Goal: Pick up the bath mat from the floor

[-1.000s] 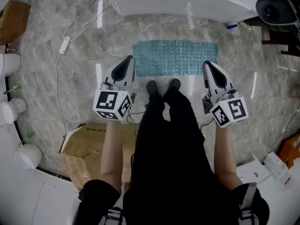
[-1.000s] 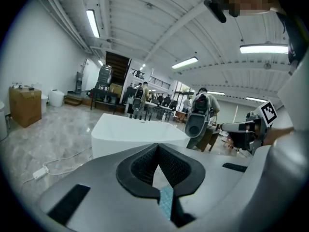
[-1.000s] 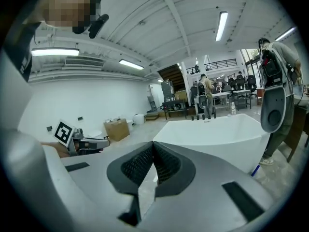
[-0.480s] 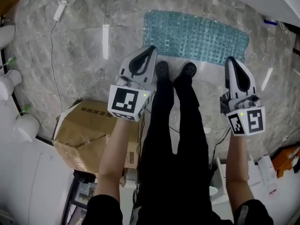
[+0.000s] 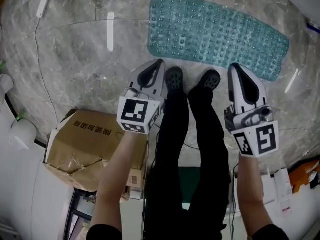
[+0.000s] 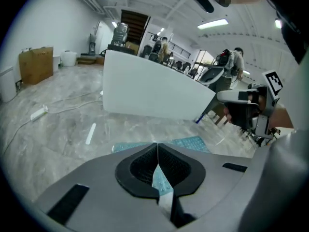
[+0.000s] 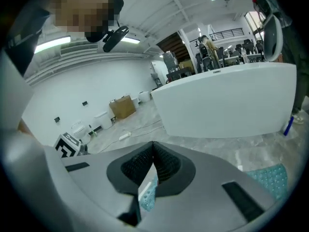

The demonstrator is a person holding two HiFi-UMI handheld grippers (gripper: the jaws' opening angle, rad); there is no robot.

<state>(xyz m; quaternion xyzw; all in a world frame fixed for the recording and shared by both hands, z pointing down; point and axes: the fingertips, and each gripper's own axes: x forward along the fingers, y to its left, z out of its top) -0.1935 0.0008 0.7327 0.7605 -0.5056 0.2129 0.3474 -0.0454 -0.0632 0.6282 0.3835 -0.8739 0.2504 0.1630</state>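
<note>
Head view, left to right:

- Cardboard box (image 5: 82, 146) at 8 o'clock from the left gripper, flaps crumpled, sitting on the marble floor (image 5: 75, 74). Thin white cable (image 5: 41, 79) runs across the floor at 10 o'clock.
- Left gripper (image 5: 160, 62) points to 12 o'clock. Jaws fully together, tips meeting in its own view (image 6: 157, 146), nothing clamped. Tip sits just short of the mat's near-left corner. Height above the floor: can't tell.
- Person's two black shoes (image 5: 173, 77) stand between the grippers, toes just beside the mat's near edge, not on it.
- Bath mat (image 5: 220, 31), teal and bumpy, lies flat on the floor at 12 o'clock from the shoes, long side across the view, right end angled toward 4 o'clock. Neither tool has hold of it. It only shows as background past the closed pads in the left gripper view (image 6: 190, 142) and the right gripper view (image 7: 270, 178).
- Right gripper (image 5: 234, 66) also points to 12 o'clock, tip overlapping the mat's near edge in the view. Jaws closed tip to tip (image 7: 153, 144), holding nothing.
- White tub-like unit (image 7: 227, 100) stands beyond the mat at 12 o'clock, also seen from the left gripper (image 6: 149, 93).
</note>
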